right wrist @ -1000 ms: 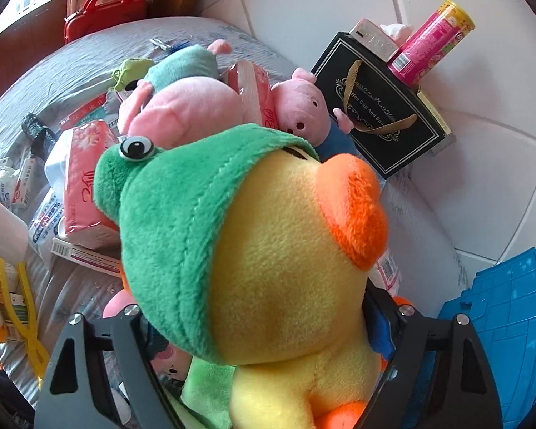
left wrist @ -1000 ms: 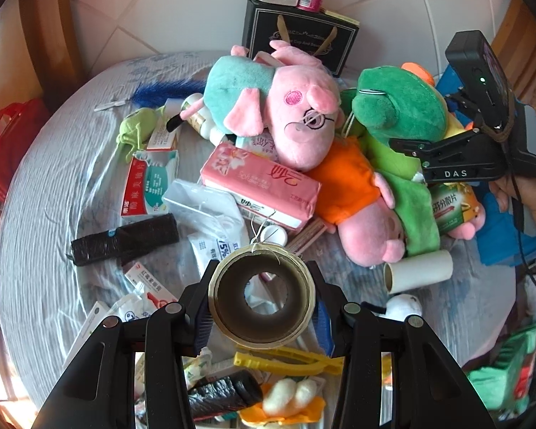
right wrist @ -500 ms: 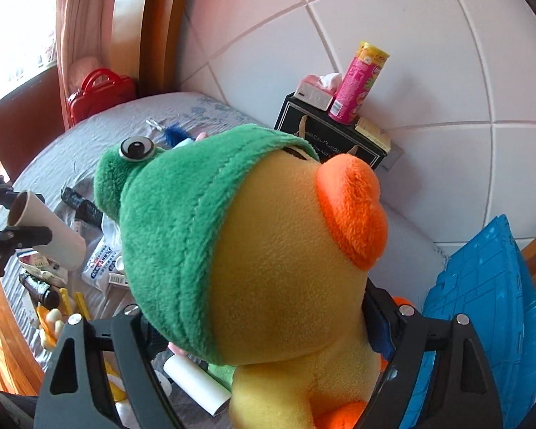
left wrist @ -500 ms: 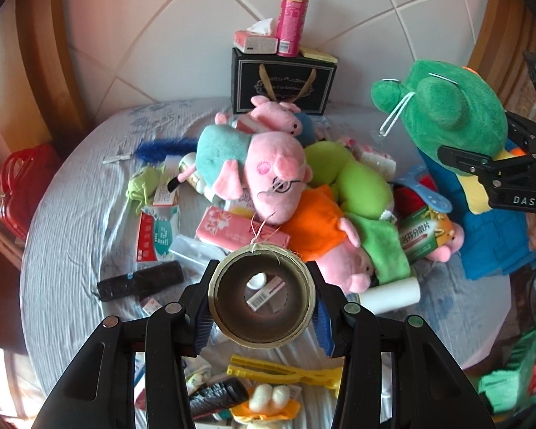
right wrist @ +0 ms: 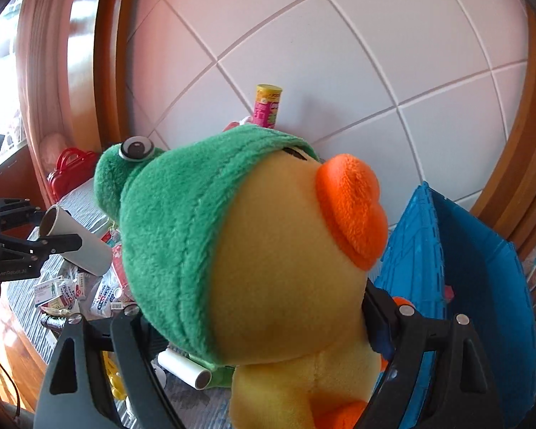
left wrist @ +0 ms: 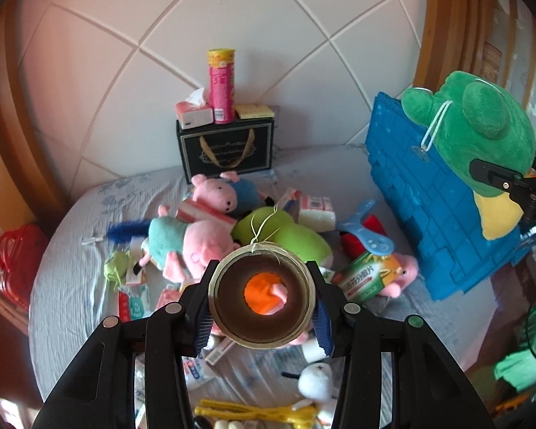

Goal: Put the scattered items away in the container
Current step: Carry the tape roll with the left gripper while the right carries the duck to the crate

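My left gripper [left wrist: 262,321] is shut on a cardboard roll [left wrist: 262,298], held end-on high above the table; the roll also shows in the right wrist view [right wrist: 77,246]. My right gripper [right wrist: 257,325] is shut on a yellow duck plush with a green frog hood [right wrist: 253,257], lifted beside the blue crate [right wrist: 482,286]. In the left wrist view the plush [left wrist: 479,136] hangs above the crate [left wrist: 436,200] at the right. Pig plushes [left wrist: 189,243], a green plush [left wrist: 293,236] and packets lie scattered on the grey table [left wrist: 71,279].
A black gift bag [left wrist: 227,150] with a pink can [left wrist: 221,85] and tissue pack stands against the tiled wall. A red bag [left wrist: 14,261] sits at far left. A second white roll [right wrist: 184,370], a yellow clip [left wrist: 253,411] and small packets lie near the front edge.
Both grippers have risen and pulled back from the pile with their loads. The right gripper has carried the duck plush to the right, over the blue crate.
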Motion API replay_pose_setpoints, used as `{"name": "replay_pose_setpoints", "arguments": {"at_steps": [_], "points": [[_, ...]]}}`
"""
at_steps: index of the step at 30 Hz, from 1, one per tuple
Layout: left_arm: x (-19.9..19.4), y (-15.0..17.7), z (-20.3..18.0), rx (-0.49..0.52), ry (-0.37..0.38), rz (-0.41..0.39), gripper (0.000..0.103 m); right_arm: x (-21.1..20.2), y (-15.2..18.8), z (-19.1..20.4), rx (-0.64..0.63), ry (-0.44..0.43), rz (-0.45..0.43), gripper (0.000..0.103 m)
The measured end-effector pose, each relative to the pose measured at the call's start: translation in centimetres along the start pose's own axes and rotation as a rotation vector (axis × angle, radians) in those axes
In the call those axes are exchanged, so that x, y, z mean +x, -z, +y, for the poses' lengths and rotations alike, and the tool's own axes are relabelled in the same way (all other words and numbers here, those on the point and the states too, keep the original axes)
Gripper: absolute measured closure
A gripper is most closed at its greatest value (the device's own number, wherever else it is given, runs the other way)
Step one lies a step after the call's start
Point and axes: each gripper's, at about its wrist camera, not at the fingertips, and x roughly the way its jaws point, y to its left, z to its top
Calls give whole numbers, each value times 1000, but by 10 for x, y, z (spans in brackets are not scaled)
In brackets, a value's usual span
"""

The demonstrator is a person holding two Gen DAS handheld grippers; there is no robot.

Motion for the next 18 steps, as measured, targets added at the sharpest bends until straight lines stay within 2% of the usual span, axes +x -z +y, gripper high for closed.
{"name": "replay_pose_setpoints", "arguments": {"at_steps": [9,18], "points": [[-10,-45,-75,110,41,-47,58,-49,17,-52,109,27,-61,18],[-5,-82,-168,214,79,-92,58,-80,30,-134,194,64,-107,18]]}}
